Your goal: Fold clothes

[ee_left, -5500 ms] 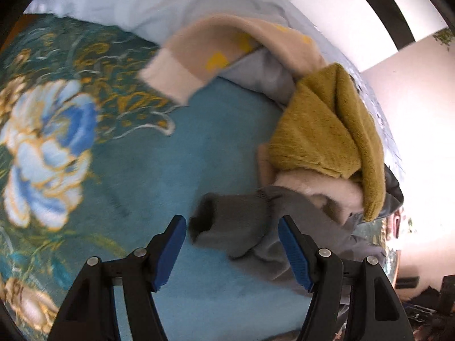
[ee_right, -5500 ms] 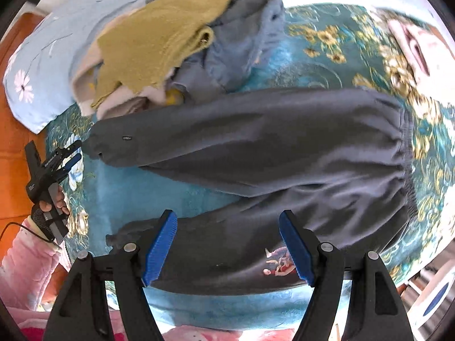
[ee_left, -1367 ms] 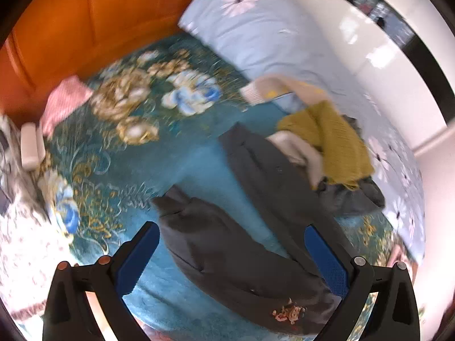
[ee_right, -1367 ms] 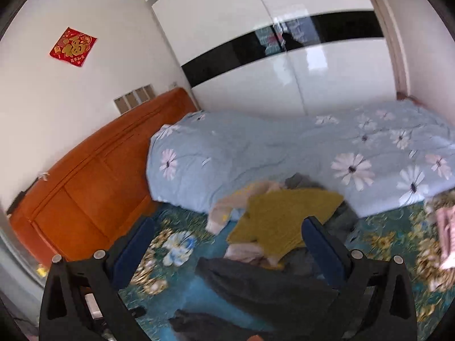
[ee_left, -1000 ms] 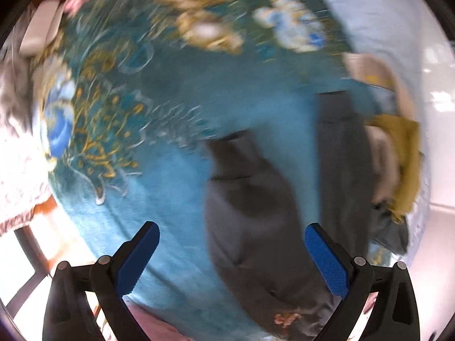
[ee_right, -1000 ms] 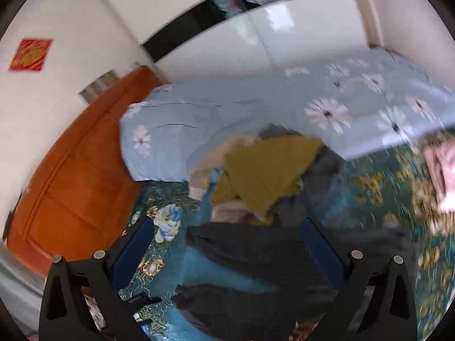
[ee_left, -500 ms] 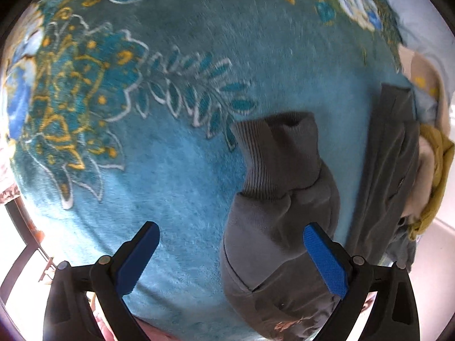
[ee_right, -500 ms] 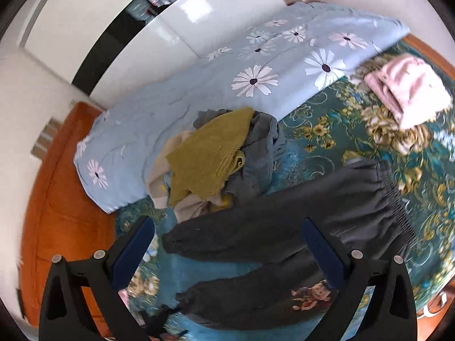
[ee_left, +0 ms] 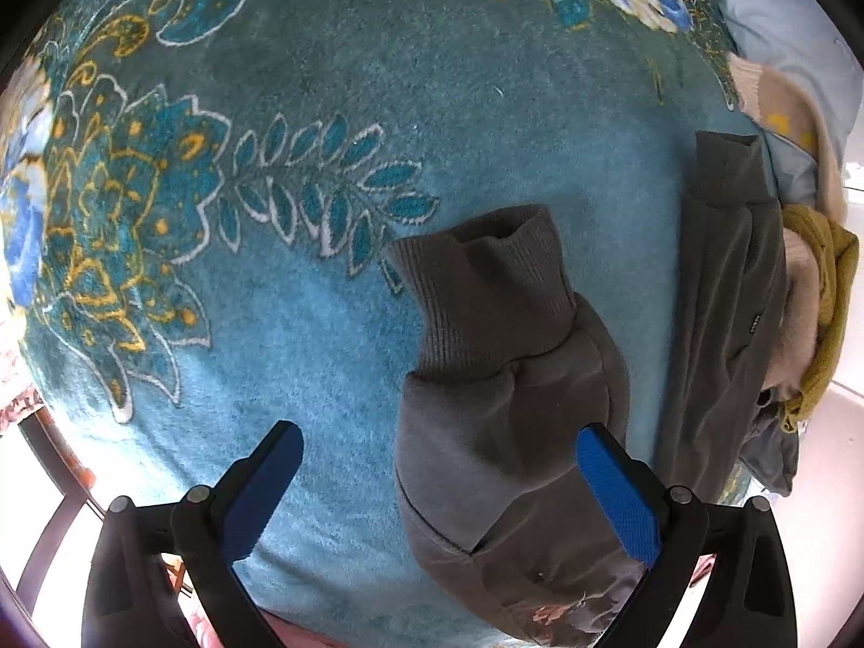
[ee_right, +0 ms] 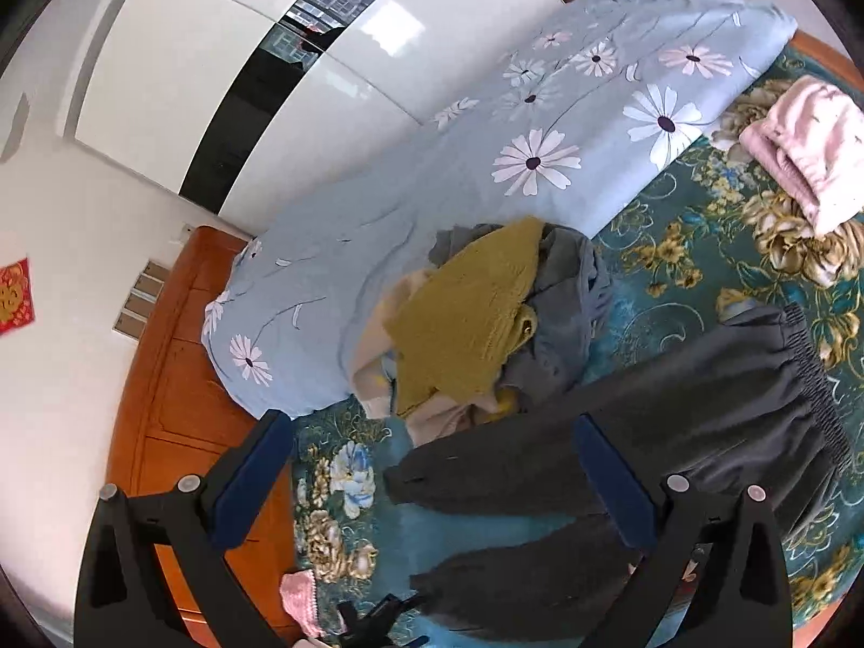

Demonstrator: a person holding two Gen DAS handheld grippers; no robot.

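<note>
Teal floral blanket (ee_left: 324, 351) covers the bed, with grey pants (ee_right: 675, 432) spread flat beside a clothes pile (ee_right: 464, 335). Left gripper (ee_left: 437, 478) hovers spread wide over one pant cuff (ee_left: 486, 281); right gripper (ee_right: 432, 478) hangs spread above, empty.

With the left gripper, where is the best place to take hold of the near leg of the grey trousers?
Probably the ribbed cuff: it lies flat and free on the blanket. The open left gripper should come straight down, one finger on each side.
</note>
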